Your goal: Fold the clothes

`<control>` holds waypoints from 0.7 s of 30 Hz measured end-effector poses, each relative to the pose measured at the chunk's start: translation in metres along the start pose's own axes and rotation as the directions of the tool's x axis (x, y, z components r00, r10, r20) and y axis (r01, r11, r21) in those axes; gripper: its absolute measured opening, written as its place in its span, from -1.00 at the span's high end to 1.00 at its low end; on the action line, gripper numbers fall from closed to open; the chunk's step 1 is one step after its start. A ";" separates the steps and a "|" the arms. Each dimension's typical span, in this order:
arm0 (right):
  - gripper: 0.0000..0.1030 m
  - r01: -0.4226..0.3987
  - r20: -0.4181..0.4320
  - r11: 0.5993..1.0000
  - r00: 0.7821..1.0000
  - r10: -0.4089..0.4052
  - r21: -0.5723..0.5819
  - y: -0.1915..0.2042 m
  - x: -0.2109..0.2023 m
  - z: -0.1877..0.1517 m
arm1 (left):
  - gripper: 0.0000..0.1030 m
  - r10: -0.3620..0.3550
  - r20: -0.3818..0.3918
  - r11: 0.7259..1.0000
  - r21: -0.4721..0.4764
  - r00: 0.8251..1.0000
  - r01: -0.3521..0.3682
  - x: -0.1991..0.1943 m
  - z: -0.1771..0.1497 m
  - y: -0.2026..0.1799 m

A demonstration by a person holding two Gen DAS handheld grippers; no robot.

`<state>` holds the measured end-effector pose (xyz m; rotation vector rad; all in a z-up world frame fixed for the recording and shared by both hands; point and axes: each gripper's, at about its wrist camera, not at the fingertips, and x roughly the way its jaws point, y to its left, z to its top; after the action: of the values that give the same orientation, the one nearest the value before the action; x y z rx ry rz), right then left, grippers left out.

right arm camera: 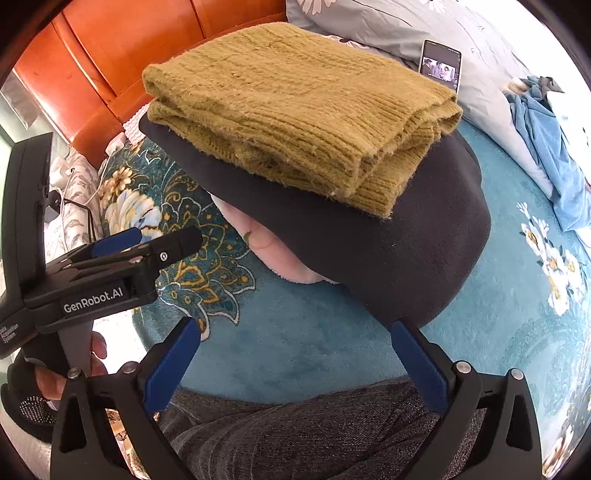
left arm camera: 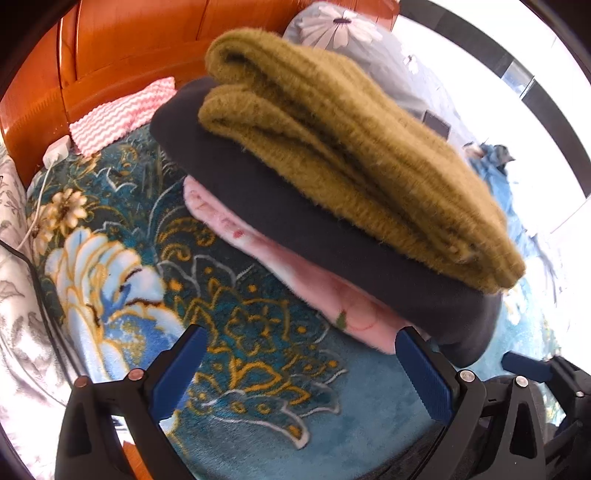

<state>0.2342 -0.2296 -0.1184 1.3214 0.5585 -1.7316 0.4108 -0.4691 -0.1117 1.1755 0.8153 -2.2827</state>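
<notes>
A stack of three folded garments sits on a teal floral blanket (right arm camera: 303, 343) spread over a bed. On top lies a mustard knit sweater (right arm camera: 295, 110), folded into a thick rectangle. Beneath it is a dark navy garment (right arm camera: 406, 251), wider than the sweater. At the bottom is a pale pink garment (left arm camera: 306, 284), mostly covered, with only its near edge showing.

Both grippers are spread wide and hold nothing. The left gripper (left arm camera: 306, 373) hovers just in front of the stack, one fingertip close to the pink edge. The right gripper (right arm camera: 295, 362) has one fingertip near or touching the navy garment's lower edge.

The stack appears to lean, and the sweater overhangs toward one side. A nudge from either nearby fingertip could slide the sweater off or pull a fold loose.

A crumpled blue cloth (right arm camera: 546, 147) lies well apart near a grey flowered pillow (right arm camera: 369, 22); whether it awaits folding cannot be told. A phone (right arm camera: 441, 64) rests by the pillow.

The stack's far side is hidden. The pink garment's fold cannot be judged. The window area is washed out white.
</notes>
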 end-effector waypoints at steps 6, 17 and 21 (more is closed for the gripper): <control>-1.00 0.007 -0.002 1.000 1.000 -0.007 0.001 0.000 0.000 -0.001 | -1.00 -0.036 0.035 0.999 0.028 0.999 0.035 -0.004 -0.001 -0.007; -1.00 0.022 -0.008 1.000 1.000 -0.022 -0.008 0.002 0.001 -0.003 | -1.00 0.114 0.030 0.992 0.047 0.993 -0.115 0.007 -0.008 -0.005; -1.00 0.022 -0.014 1.000 1.000 -0.022 -0.005 0.001 0.002 -0.003 | -1.00 0.138 0.029 0.990 0.031 0.990 -0.139 0.008 -0.010 -0.001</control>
<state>0.2366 -0.2289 -0.1205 1.3297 0.5864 -1.7391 0.4118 -0.4626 -0.1224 1.1757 0.6667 -2.2009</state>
